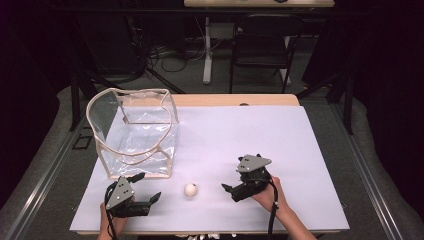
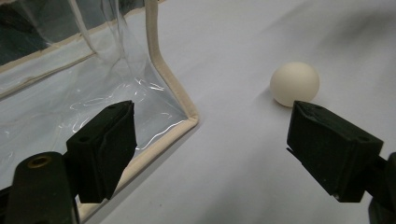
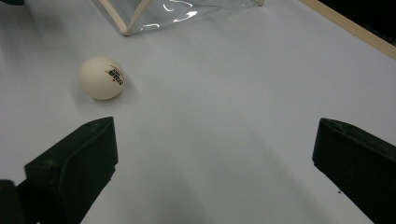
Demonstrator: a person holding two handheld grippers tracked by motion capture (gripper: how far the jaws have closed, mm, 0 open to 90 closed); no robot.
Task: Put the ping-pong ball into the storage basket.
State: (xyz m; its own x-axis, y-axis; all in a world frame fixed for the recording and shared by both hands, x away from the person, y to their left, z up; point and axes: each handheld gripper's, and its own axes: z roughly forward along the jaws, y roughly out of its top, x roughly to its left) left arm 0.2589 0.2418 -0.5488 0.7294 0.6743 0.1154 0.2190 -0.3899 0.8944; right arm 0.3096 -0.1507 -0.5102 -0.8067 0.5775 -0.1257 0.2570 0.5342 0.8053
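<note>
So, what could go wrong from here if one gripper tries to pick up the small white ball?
1. The white ball lies loose on the smooth table, so a touch from one finger could roll it away.
2. The clear bag stands close behind it; the left gripper, already near its beige edge, might push or tip it.
3. The right gripper faces the ball too, so both could collide.

the white table cover (image 1: 240,135) is evenly lit from above while the room behind falls nearly black. glare streaks the clear bag (image 2: 88,88); the ball (image 3: 101,78) casts a soft shadow, and close jaws look slightly blurred.
</note>
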